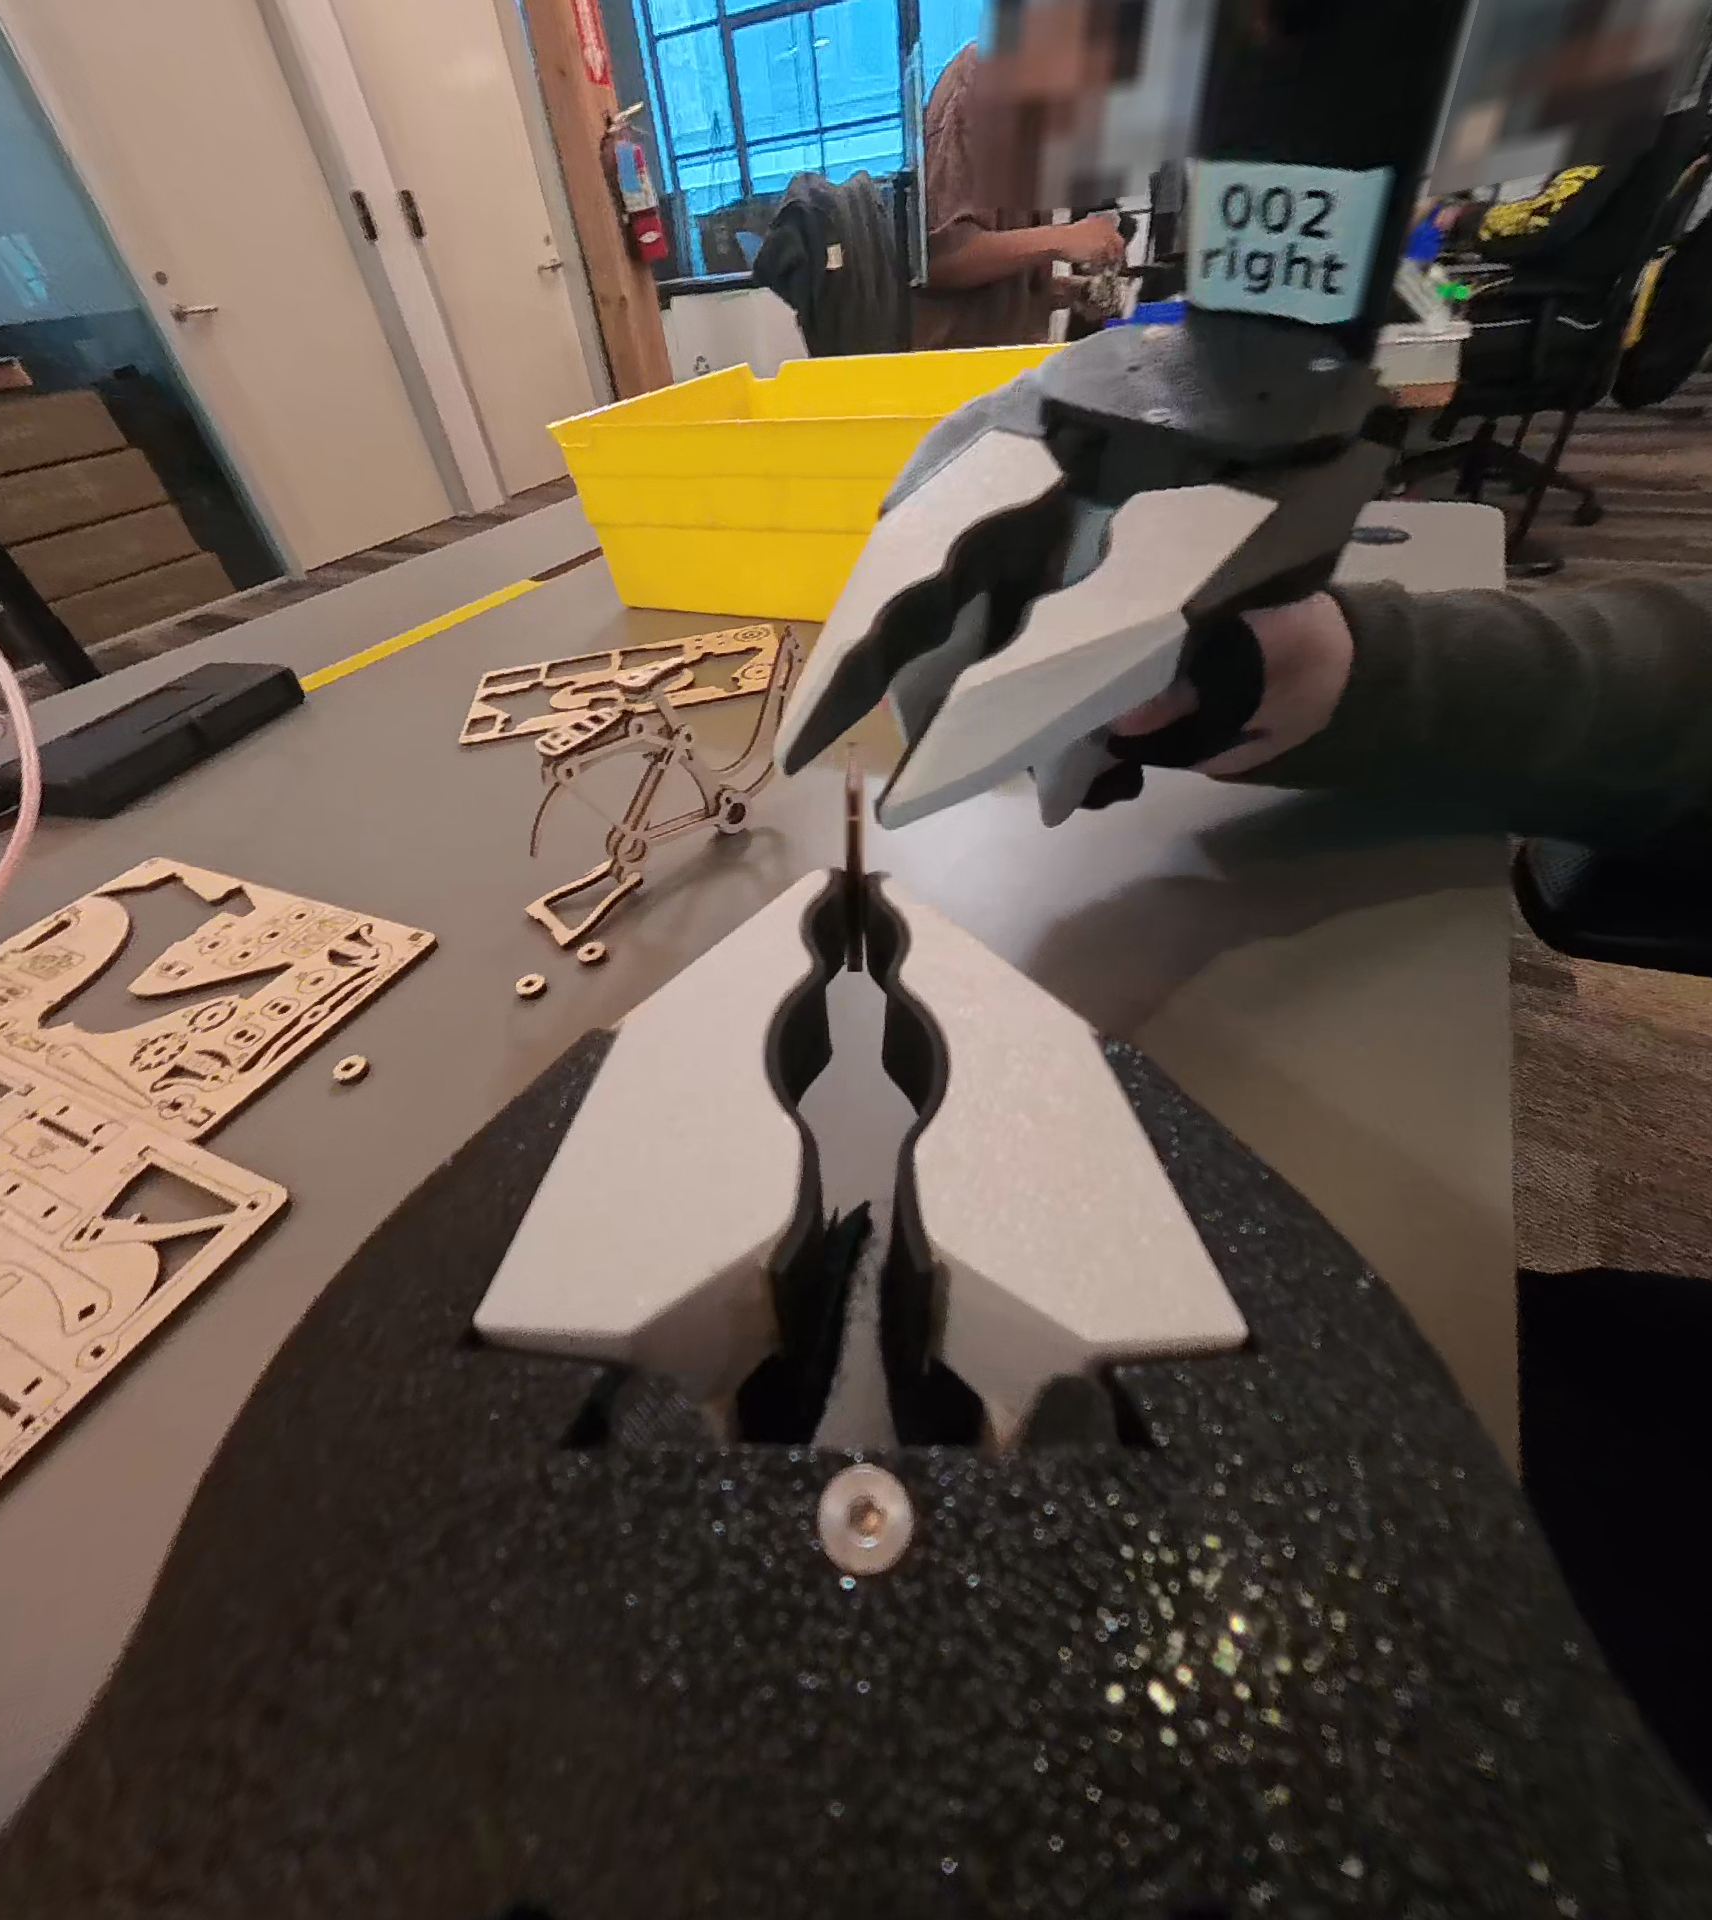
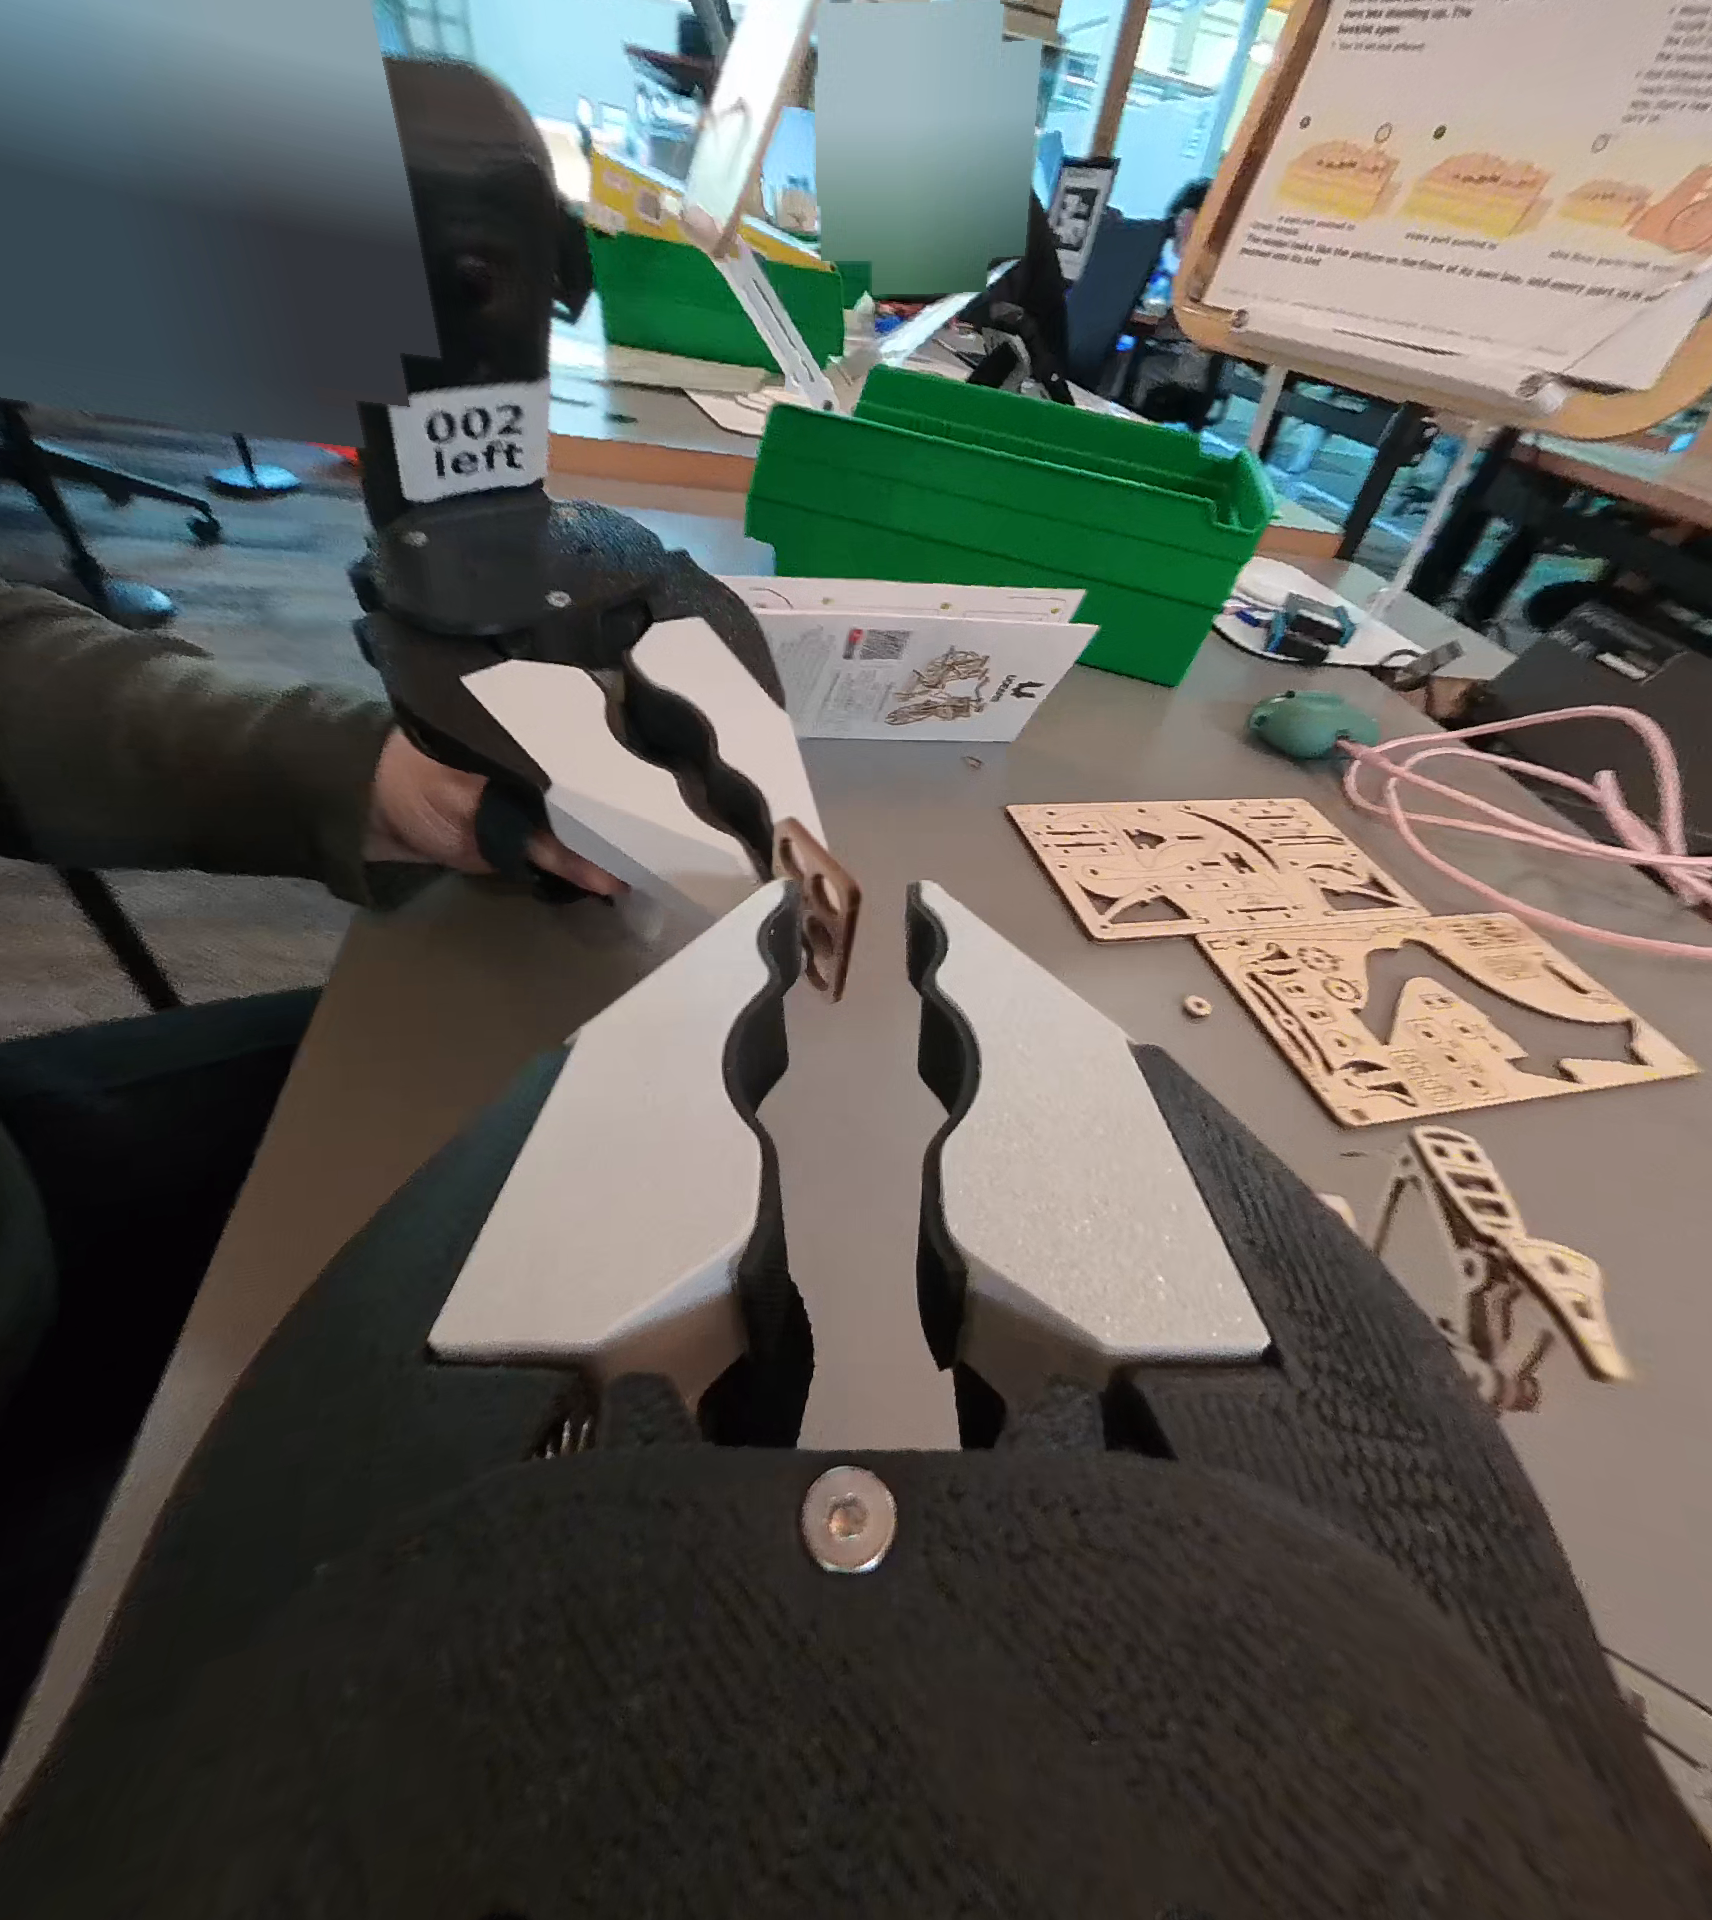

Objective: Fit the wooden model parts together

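Left tool point(image 1: 852, 894) pinches a small wooden part point(image 1: 853, 883) edge-up just below the spread right tool point(image 1: 836, 795).

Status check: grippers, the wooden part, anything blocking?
Left gripper shut on small wooden piece. Right gripper open, tips flanking the piece. Half-built wooden model beyond, untouched. Nothing blocking.

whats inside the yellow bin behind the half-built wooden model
Cannot tell. Only the yellow bin's outer walls and far inner rim show; its own front wall and the right claw cover the inside. No contents poke above the rim.
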The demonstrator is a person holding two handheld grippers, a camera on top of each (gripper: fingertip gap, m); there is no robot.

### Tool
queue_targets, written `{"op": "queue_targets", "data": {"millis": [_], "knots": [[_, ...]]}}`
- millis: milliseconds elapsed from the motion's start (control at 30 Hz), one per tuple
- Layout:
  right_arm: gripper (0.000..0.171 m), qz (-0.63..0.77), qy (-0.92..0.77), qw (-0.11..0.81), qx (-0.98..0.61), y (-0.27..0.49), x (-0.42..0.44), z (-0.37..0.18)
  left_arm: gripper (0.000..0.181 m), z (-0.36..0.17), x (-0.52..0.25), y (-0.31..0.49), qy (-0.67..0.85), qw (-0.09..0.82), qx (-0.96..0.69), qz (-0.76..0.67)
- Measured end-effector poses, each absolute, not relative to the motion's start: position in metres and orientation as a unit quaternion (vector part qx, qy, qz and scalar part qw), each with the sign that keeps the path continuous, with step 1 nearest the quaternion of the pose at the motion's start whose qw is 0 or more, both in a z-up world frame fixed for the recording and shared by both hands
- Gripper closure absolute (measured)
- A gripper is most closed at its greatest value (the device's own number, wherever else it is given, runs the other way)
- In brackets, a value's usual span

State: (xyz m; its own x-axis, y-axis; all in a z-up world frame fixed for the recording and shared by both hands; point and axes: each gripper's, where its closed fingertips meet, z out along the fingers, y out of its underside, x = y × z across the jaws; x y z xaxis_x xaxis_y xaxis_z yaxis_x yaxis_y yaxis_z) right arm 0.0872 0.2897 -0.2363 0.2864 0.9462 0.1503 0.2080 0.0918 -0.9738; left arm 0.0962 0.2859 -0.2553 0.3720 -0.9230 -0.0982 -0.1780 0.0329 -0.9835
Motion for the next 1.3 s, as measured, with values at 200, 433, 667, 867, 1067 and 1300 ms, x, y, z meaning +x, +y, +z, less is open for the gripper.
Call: {"op": "queue_targets", "data": {"millis": [200, 433, 667, 867, 1067, 1300], "knots": [[0.169, 0.454, -0.492, 0.497, -0.552, 0.271, 0.089, -0.226, 0.181, -0.242, 0.100, 0.270, 0.466, 0.567, -0.558, -0.387], [0.171, 0.509, -0.401, 0.512, -0.564, 0.288, 0.111, -0.204, 0.135, -0.230, 0.094, 0.278, 0.441, 0.625, -0.541, -0.349], [0.171, 0.343, -0.230, 0.649, -0.639, 0.333, 0.242, -0.156, 0.136, -0.221, 0.090, 0.275, 0.443, 0.661, -0.521, -0.309], [0.170, 0.192, -0.015, 0.574, -0.796, 0.366, 0.405, -0.186, 0.135, -0.227, 0.098, 0.266, 0.477, 0.655, -0.508, -0.292], [0.171, 0.188, 0.060, 0.481, -0.854, 0.377, 0.459, -0.231, 0.134, -0.226, 0.096, 0.266, 0.472, 0.657, -0.507, -0.296], [0.171, 0.092, 0.086, 0.460, -0.879, 0.385, 0.499, -0.241, 0.136, -0.228, 0.096, 0.268, 0.470, 0.651, -0.516, -0.299]]}}
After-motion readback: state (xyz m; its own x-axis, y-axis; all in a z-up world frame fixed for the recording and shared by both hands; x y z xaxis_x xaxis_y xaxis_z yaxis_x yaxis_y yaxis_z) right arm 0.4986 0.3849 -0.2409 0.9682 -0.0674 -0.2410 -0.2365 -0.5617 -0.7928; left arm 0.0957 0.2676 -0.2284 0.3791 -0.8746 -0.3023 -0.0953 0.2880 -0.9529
